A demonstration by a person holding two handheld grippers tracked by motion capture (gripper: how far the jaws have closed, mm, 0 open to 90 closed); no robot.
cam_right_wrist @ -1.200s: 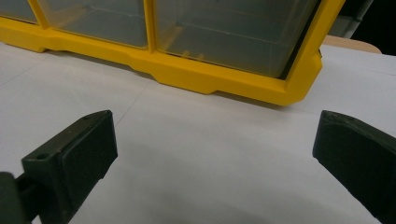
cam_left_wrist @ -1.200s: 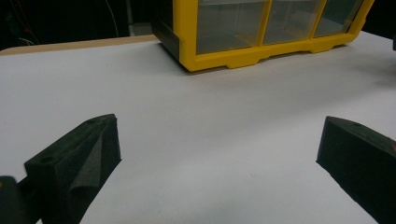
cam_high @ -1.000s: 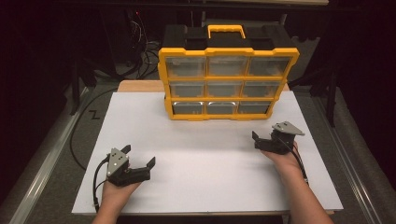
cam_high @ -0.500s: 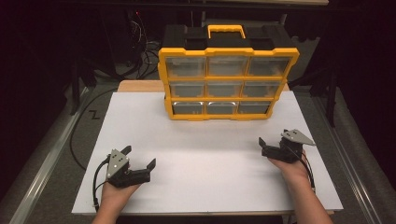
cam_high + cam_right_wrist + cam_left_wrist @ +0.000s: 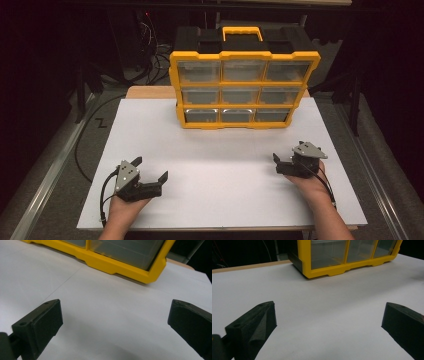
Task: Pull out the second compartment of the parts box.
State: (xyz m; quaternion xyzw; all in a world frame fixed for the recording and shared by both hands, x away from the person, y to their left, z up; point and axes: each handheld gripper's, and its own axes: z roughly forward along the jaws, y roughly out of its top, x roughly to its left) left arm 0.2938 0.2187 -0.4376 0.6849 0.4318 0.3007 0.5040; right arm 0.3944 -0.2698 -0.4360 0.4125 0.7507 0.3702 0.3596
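Note:
A yellow and black organizer case with clear drawers and a yellow handle stands upright at the back of the white table top. My left gripper rests low near the front left, open, with nothing between its jaws. My right gripper sits near the front right, also open and empty. In the left gripper view the left gripper has its jaws wide apart over bare white surface, with the case ahead. In the right gripper view the right gripper faces the case's lower right corner.
A wooden board edge shows behind the white sheet at the left. Cables lie on the grey floor to the left of the table. Dark equipment stands behind the case.
My right gripper has drawn back a little toward the front edge of the table. The left gripper has stayed in place.

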